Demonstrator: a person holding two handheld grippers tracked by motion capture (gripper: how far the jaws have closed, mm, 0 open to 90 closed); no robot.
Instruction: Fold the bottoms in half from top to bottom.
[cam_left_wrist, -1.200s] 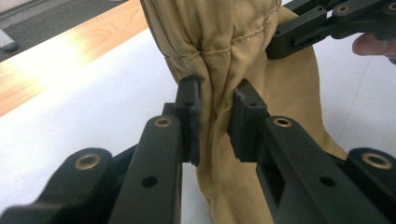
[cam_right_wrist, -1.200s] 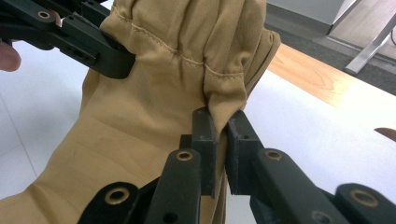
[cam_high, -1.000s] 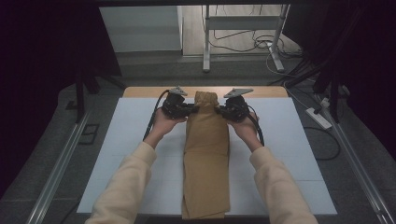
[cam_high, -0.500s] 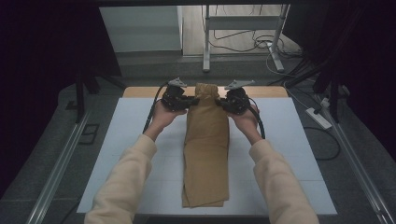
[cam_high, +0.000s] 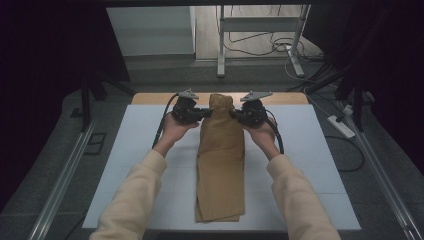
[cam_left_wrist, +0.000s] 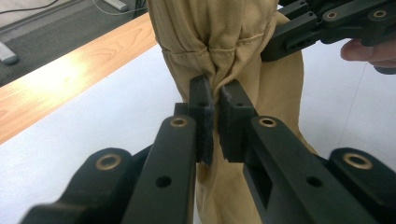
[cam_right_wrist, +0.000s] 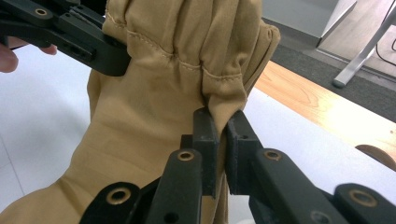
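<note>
Tan cloth, the trousers (cam_high: 221, 165), lies lengthwise down the centre of the high view on the white pad (cam_high: 125, 165) that covers the counter (cam_high: 150, 98). The lower end lies flat near the bottom of the frame; the upper end is bunched and lifted just above centre.

The left hand-held gripper (cam_high: 206, 113) stands at the left of the bunched end, in the left hand (cam_high: 175, 131). Its jaws have just been closing and are now clamped on the cloth. In the left gripper view this hand-held gripper (cam_left_wrist: 215, 100) pinches a fold of fabric just below a stitched hem, at the centre of the frame. One pad (cam_left_wrist: 201, 100) presses the fold from the left.

The right hand-held gripper (cam_high: 233, 114) stands at the right of the bunched end, in the right hand (cam_high: 260, 136). In the right gripper view this hand-held gripper (cam_right_wrist: 223, 122) is closed narrow on a gathered fold under the hem, right of centre. The other hand-held gripper crosses the upper left of that frame, touching the cloth.

Both hand-held grippers face each other across the raised end, near to one another, with the cloth between them. A strip of bare wood shows at the far edge of the counter, in the upper middle of the high view. Cables (cam_high: 280, 47) lie on the floor beyond it.
</note>
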